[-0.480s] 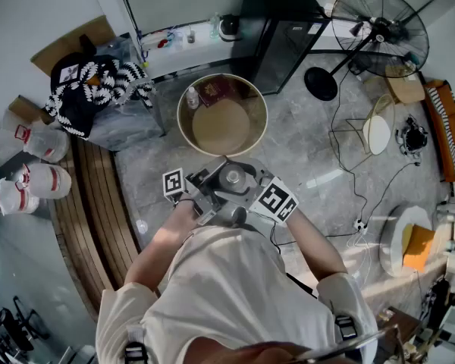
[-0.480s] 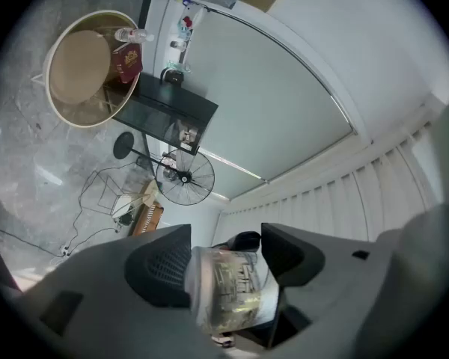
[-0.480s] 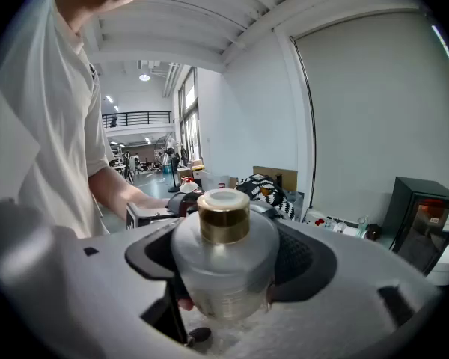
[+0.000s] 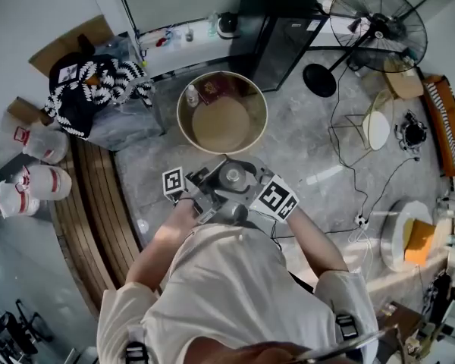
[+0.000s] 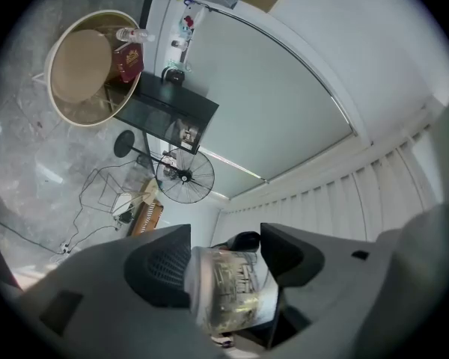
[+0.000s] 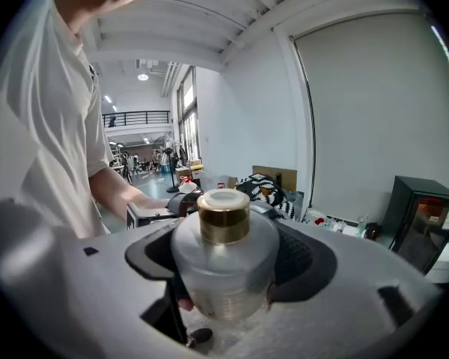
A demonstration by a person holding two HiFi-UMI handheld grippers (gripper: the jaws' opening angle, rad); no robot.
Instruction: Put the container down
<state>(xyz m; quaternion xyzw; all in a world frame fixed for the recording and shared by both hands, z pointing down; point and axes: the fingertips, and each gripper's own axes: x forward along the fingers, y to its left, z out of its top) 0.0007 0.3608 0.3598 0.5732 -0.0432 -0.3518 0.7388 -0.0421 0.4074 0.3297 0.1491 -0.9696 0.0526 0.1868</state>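
the right gripper (image 6: 226, 239) has its jaws spread wide and clamped on the container (image 6: 224, 264), a frosted jar with a gold cap (image 6: 224, 217). the jar stands upright between the two ribbed pads (image 6: 303, 256), filling the gap, with its body against the pad on each side and the cap rising above the jaw tips.

the left gripper (image 5: 224, 239) is also wide apart and pinches the same container (image 5: 228, 286). in the left gripper view the jar lies tilted across the gap, its printed side showing; it is pressed to the ribbed pad (image 5: 159, 264) on the left of that view and reaches the opposite jaw.

in the head view the container (image 4: 232, 177) is in the air close in front of the person's chest, cap up, with the left gripper (image 4: 211, 193) on its left and the right gripper (image 4: 255, 191) on its right. it rests on nothing. below and beyond it is the grey floor (image 4: 303, 150), with a round tub (image 4: 183, 135) standing there just past the grippers.
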